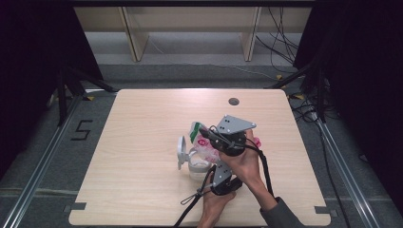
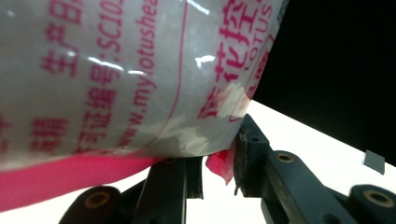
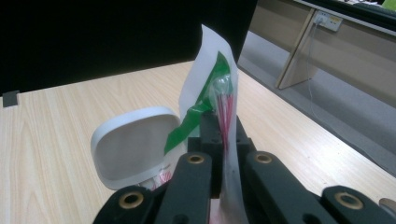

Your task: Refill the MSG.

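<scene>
High view has both hands bunched up near the middle of the wooden table point(image 1: 142, 142), a bit toward the near edge. The right gripper point(image 1: 205, 131) sits on top, grey plate up, and it's clamped on the plastic bag point(image 1: 209, 145), the clear one with pink print and a green strip at its far end. The left gripper point(image 1: 216, 178) comes in lower, closer to the person, with its cable trailing off toward the near edge.

Right gripper view shows it pretty clearly: the two black jaws are pressed together with the thin bag point(image 3: 219, 107) pinched flat between them, sticking up out of the top. Just behind it stands a white container point(image 3: 135, 147) with its hinged lid flipped open.

Left gripper view is mostly bag point(image 2: 130, 79), super close up, pink Chinese lettering all over it. A pink corner of it sits in the narrow gap between the jaws, and the pads look closed on that corner.
</scene>
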{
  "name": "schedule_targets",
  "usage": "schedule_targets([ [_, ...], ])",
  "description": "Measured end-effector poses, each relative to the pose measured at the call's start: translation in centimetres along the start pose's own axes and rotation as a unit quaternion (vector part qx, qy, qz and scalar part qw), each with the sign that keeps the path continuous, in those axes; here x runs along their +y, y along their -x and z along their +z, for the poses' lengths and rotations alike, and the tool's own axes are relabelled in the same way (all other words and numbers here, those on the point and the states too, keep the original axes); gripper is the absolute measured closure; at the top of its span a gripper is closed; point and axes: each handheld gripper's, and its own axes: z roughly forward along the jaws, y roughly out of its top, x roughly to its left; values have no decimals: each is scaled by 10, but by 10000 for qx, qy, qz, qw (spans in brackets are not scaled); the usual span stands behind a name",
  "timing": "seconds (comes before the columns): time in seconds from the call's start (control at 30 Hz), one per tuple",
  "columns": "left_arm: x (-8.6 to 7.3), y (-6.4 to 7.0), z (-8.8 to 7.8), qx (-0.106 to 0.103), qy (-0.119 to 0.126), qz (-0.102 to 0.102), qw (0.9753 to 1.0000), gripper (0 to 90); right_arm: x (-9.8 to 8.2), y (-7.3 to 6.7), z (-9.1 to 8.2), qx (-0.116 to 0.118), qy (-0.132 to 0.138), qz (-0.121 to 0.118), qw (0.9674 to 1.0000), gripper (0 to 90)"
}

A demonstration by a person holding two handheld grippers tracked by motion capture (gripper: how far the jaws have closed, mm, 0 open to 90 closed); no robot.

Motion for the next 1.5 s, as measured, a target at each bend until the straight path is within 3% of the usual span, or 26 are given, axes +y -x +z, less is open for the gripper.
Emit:
schedule_targets([
  [0.63, 0, 0, 0, -16, 45, -38, 10000, 751, -1, -3, 4, 27, -20, -52, 10000, 900],
  [0.67, 1, 0, 0, -5, 73, -41, 10000, 751, -1, -4, 3, 46, -22, 24, 10000, 900],
  [0.73, 2, 0, -1, -24, 86, -14, 10000, 752, 1, -4, 1, 30, 44, -71, 10000, 900],
  [0.77, 2, 0, -1, -49, 80, -29, 10000, 751, 1, -6, 1, 42, 22, 43, 10000, 900],
  [0.8, 1, 0, -1, -44, 41, -22, 10000, 751, 2, -5, 1, 9, 4, -137, 9999, 900],
  [1.03, 1, 1, 0, -43, 63, -9, 10000, 751, 0, -3, 2, 136, 0, 23, 9999, 900],
  [1.1, 1, 1, 0, -49, 51, -1, 10000, 751, -1, -5, 3, 50, -19, 111, 9999, 900],
  [1.17, 1, 1, 0, -40, 53, -1, 10000, 751, -1, -3, 3, 81, 3, -6, 10000, 900],
  [1.27, 2, 1, 0, -51, 81, -7, 10000, 751, 0, -4, 1, 137, 8, 123, 9998, 900],
  [1.33, 1, 1, 0, -60, 53, -9, 10000, 751, 0, -4, 3, 71, 23, -29, 10000, 900],
  [1.5, 2, 1, -1, -43, 75, 16, 10000, 751, 0, -4, 2, 122, 10, 55, 9999, 900],
])
